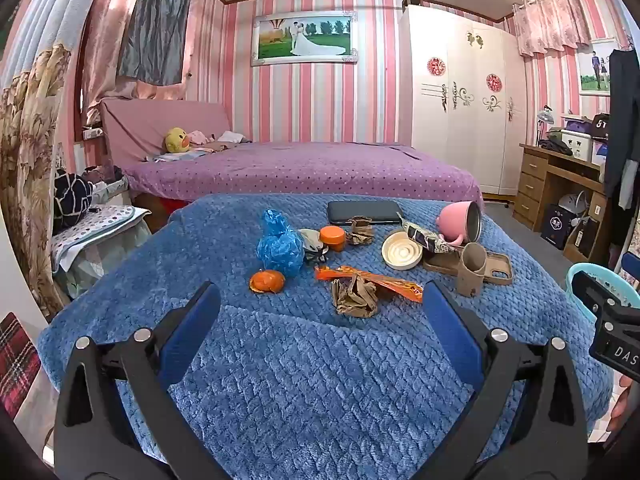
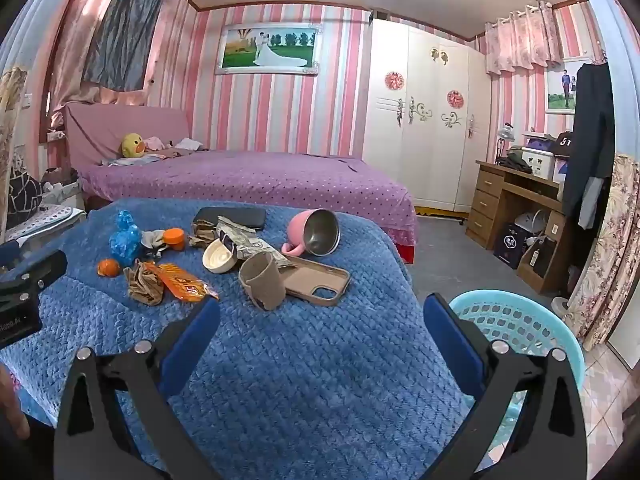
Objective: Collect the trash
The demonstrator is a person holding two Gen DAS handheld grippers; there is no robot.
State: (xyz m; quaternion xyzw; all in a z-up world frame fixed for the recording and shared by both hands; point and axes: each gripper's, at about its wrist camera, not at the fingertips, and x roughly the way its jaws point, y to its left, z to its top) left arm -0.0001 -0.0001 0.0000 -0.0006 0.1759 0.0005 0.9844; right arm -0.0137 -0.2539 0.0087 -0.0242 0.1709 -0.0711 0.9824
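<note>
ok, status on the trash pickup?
Left gripper and right gripper open, empty. Crumpled brown paper and orange wrapper nearest, untouched on blue blanket. Basket at right. Nothing blocking.

Plush quilted blue blanket [image 1: 280, 360], crumpled brown paper [image 1: 354, 295], glossy orange wrapper [image 1: 384, 280], perforated plastic basket [image 2: 520, 320]

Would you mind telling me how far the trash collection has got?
Nothing looks collected yet. The left gripper and right gripper are open and hold nothing. The crumpled brown paper, orange wrapper and blue plastic bag remain on the blanket, outside the basket.
</note>
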